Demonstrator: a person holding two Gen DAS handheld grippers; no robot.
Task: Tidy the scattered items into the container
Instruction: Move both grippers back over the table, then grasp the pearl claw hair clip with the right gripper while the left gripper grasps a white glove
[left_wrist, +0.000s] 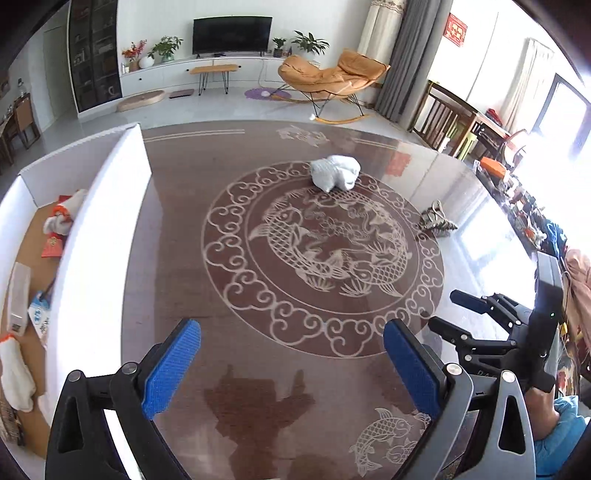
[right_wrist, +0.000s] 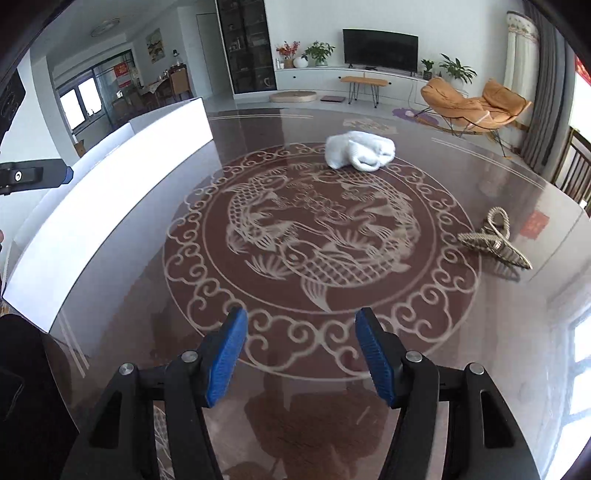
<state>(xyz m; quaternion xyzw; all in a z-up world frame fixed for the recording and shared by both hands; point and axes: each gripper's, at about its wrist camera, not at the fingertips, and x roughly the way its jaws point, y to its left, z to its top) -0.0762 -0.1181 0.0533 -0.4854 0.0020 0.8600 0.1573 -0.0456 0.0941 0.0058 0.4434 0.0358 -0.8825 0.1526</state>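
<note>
The white box (left_wrist: 110, 206) stands at the left edge of the table (left_wrist: 177, 258); its walls are flat, smooth board and its floor is brown cardboard. Inside lie a white knitted glove (left_wrist: 14, 373), a flat pale packet (left_wrist: 20, 295), a blue-and-white sachet (left_wrist: 38, 314), a red card (left_wrist: 51, 247) and a white-and-orange bundle (left_wrist: 62, 218). The left gripper (left_wrist: 291, 369) hangs over bare table just right of the box wall, its jaws spread wide with nothing between the ribbed blue pads (left_wrist: 173, 369). The table is round, glossy and reddish-brown, with a pale carp-and-cloud medallion (left_wrist: 321, 258) at its centre. On the far rim of the medallion sits a crumpled white cloth (left_wrist: 335, 171), soft and lumpy. Further right, well apart from the cloth, a woven rope item (left_wrist: 437, 221) with a loop lies near the table's edge. The right gripper (right_wrist: 301, 350) hangs over the near side of the medallion, its jaws parted and empty. Beyond the table: pale tiled floor, a white cabinet with a television (left_wrist: 232, 35), potted plants and an orange rocking chair (left_wrist: 328, 79).
</note>
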